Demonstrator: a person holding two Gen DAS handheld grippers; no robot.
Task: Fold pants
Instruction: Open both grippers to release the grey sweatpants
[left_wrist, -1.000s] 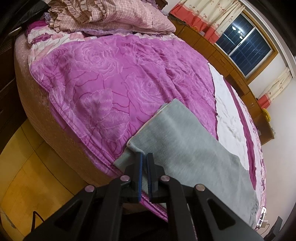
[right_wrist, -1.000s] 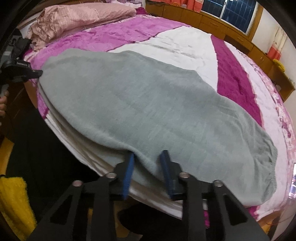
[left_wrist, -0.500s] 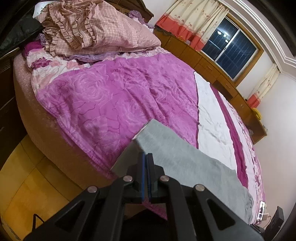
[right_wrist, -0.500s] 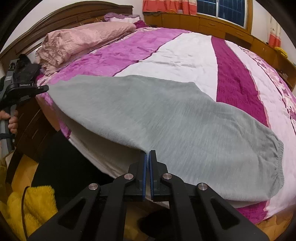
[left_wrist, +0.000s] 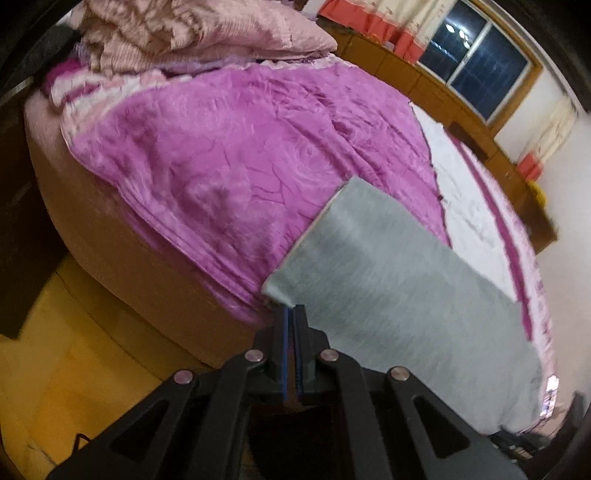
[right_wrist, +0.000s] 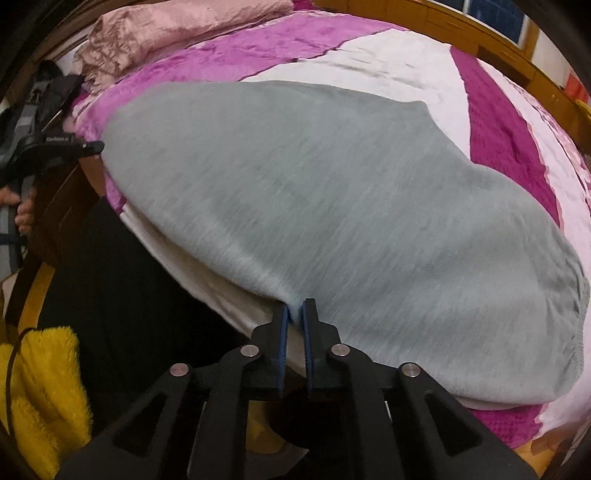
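Both grippers pinching grey pants on the bed

The left gripper (left_wrist: 290, 308) is clamping the pants (left_wrist: 399, 295) corner; the right gripper (right_wrist: 294, 304) is gripping their near edge over the bed (right_wrist: 509, 122).

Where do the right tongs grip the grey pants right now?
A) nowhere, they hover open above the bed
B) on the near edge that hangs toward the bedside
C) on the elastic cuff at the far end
B: the right tongs pinch the near edge of the grey pants, with the cuff far off to the right.
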